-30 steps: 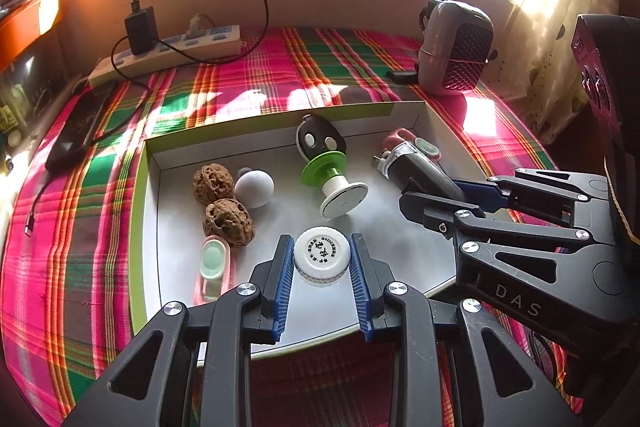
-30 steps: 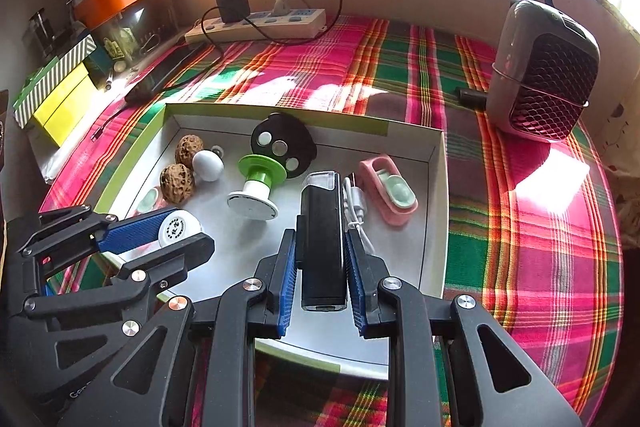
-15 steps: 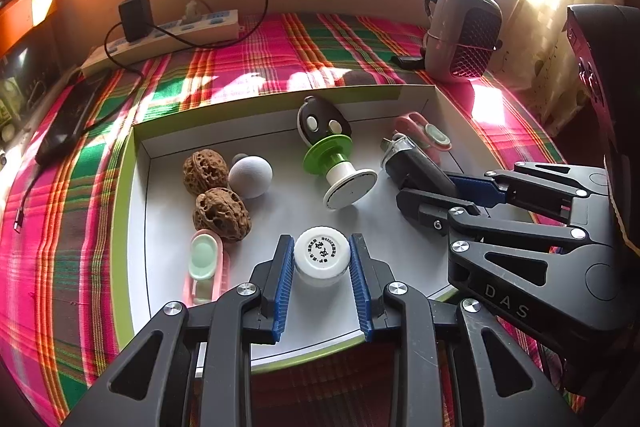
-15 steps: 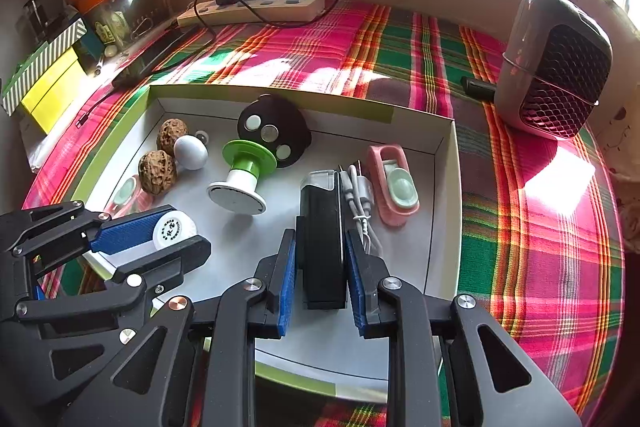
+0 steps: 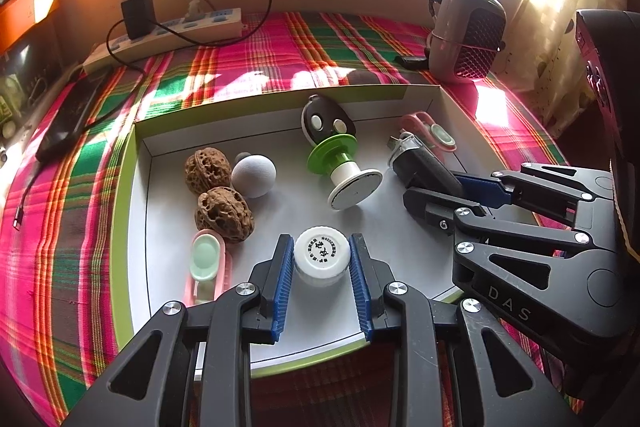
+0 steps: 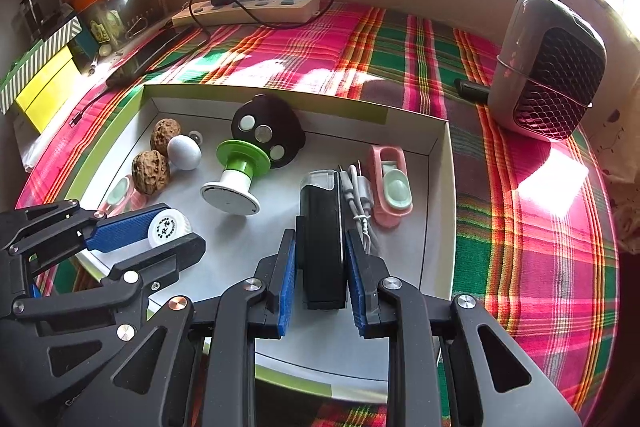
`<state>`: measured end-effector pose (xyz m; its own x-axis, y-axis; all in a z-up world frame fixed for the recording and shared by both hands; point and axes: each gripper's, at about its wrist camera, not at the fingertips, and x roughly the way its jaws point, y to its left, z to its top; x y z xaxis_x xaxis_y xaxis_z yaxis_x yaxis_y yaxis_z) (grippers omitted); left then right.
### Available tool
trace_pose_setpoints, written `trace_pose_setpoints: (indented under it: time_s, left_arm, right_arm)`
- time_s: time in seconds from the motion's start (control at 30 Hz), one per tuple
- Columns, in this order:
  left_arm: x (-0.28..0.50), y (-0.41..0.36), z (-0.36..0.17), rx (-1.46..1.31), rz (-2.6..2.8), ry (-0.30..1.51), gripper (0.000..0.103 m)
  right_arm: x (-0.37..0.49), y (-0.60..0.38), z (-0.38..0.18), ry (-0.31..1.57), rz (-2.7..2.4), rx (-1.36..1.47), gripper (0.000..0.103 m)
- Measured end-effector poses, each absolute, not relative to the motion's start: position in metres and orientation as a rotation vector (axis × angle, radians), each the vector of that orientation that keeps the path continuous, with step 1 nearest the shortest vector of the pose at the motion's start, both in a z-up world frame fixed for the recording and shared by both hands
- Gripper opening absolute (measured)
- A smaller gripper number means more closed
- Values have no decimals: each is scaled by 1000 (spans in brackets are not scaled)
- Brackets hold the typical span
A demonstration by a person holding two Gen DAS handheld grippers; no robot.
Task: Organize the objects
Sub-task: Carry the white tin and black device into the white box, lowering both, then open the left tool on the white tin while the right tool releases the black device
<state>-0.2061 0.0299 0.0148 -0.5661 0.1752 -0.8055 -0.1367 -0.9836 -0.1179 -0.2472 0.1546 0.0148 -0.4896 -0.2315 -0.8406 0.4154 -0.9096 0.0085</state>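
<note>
Nothing much changed since a second ago, tray (image 5: 140, 187) just sits lower in frame. Left gripper (image 5: 322, 277) still clamps the white cap (image 5: 321, 259) at bottom center, right gripper (image 6: 322, 279) pinches the black device (image 6: 322, 239) there too.

Both wrist cameras are looking steeply down, close over the near rim of the white tray (image 5: 140, 211) (image 6: 438, 211); left view is sitting left, right view right, both sharing its interior.

1. Tray (image 5: 136, 227) lies mid-frame on the cloth (image 5: 80, 227), in the left wrist view.
2. Inside at left: two walnuts (image 5: 208, 169), ball (image 5: 254, 175) just right of them.
3. Spool (image 5: 340, 167) centre, bottle cap (image 5: 322, 255) below it.
4. Power strip (image 5: 168, 33) upper left; heater (image 5: 468, 35) upper right, beyond the tray.
</note>
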Motion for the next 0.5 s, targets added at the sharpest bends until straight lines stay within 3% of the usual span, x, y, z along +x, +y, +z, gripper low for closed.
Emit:
trace_pose_setpoints:
  time_s: [0.5]
  left_arm:
    - [-206, 30, 16, -1364, 2638, -61, 26]
  right_arm:
    - [-248, 154, 14, 267, -2416, 1321, 27]
